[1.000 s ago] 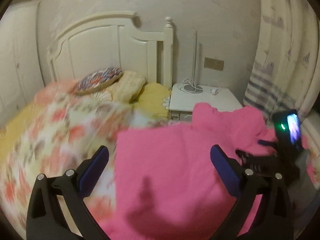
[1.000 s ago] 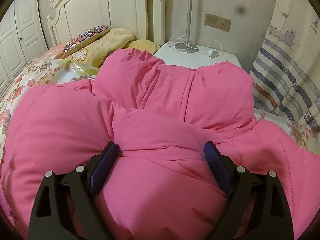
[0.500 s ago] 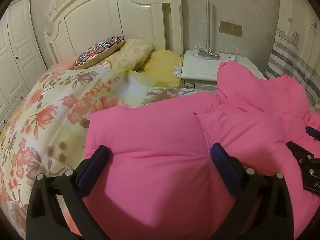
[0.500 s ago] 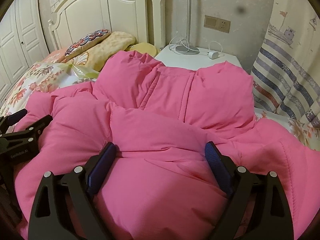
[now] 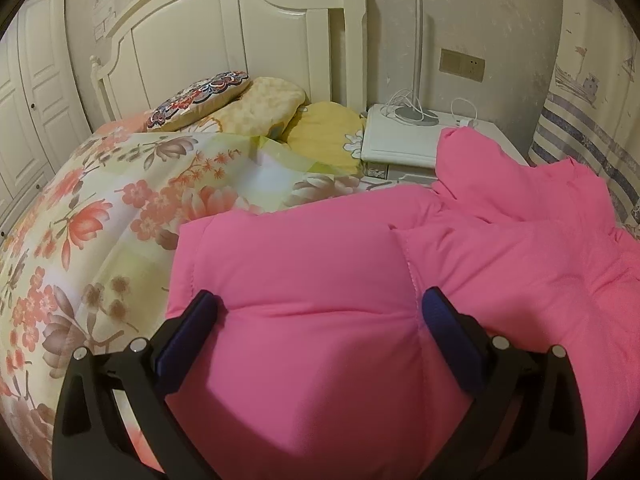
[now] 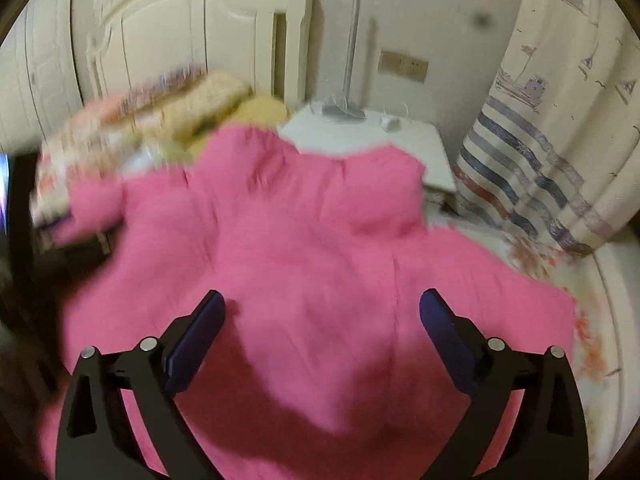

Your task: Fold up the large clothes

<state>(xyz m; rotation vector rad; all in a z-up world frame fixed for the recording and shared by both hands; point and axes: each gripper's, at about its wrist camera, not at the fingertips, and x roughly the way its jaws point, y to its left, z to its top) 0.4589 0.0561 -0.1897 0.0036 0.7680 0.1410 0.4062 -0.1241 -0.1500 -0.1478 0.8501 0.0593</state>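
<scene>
A large pink padded jacket point(image 5: 320, 264) lies spread on the floral bed; it also fills the right wrist view point(image 6: 304, 240), which is blurred. My left gripper point(image 5: 320, 312) is open, its blue-padded fingers straddling a puffy fold at the jacket's left part, low against the fabric. My right gripper point(image 6: 320, 312) is open above the middle of the jacket, with nothing between its fingers.
A floral quilt point(image 5: 100, 220) covers the bed to the left. Pillows point(image 5: 256, 104) lie by the white headboard point(image 5: 240, 32). A white nightstand point(image 5: 404, 140) with a lamp and cables stands behind the jacket. A striped curtain point(image 6: 540, 140) hangs at the right.
My left gripper swung from the quilt onto the jacket's left part and moved in close. My right gripper has lifted off the jacket and is moving, blurring its view.
</scene>
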